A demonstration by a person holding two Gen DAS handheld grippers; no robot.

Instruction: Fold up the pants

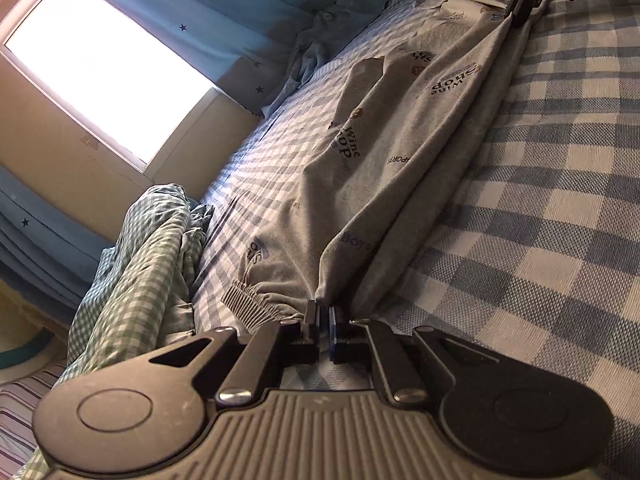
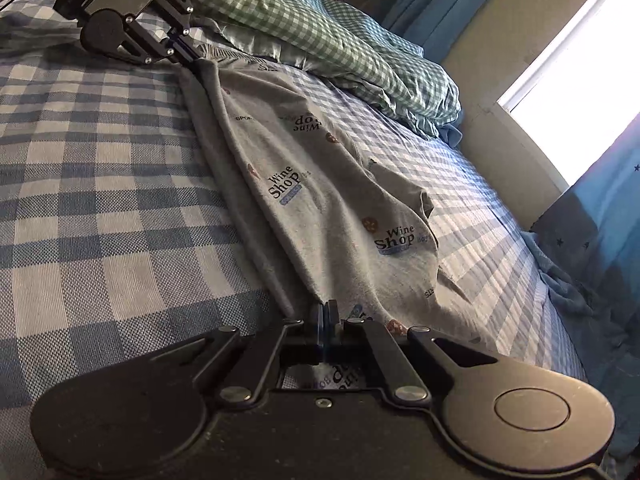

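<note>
Left wrist view: the left gripper [image 1: 325, 314] is clamping the waistband end of the grey printed pants [image 1: 384, 152] on the checked bedsheet [image 1: 540, 220]; the right gripper [image 1: 520, 16] is pinching the far end, apparently the leg hems; both are pulling the near edge taut, likely to square the fold; the pants' long axis is running gripper to gripper, loose cloth sagging toward the window [image 1: 108, 68] side.
</note>
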